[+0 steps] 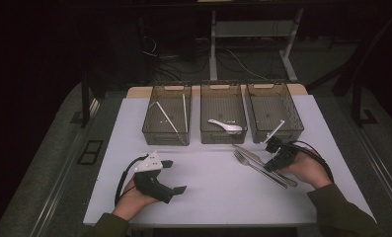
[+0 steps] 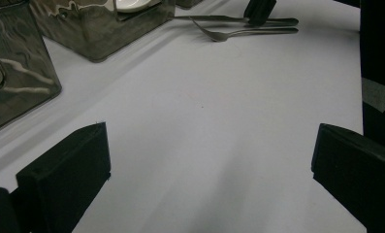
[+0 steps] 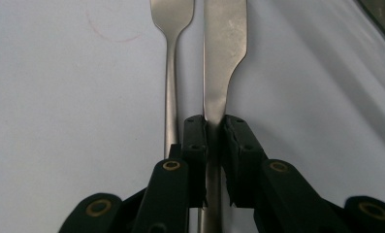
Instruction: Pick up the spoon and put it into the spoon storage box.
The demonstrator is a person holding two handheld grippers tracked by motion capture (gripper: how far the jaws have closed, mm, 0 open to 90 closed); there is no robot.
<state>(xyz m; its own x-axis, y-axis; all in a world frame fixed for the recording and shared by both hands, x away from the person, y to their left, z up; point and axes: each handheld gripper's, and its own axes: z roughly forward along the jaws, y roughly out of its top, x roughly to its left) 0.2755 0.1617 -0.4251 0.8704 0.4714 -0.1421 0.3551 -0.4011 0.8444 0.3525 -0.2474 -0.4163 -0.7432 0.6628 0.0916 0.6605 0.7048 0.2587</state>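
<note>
One knife – one fork

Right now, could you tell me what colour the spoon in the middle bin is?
White; the spoon shows best in the high view, lying in the middle bin.

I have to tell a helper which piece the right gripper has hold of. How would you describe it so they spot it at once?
On the white table, look just in front of the rightmost of three smoky bins, where two metal pieces lie side by side. The right gripper is shut on the knife. Unlike the fork beside it, it has a broad flat blade, not tines.
</note>
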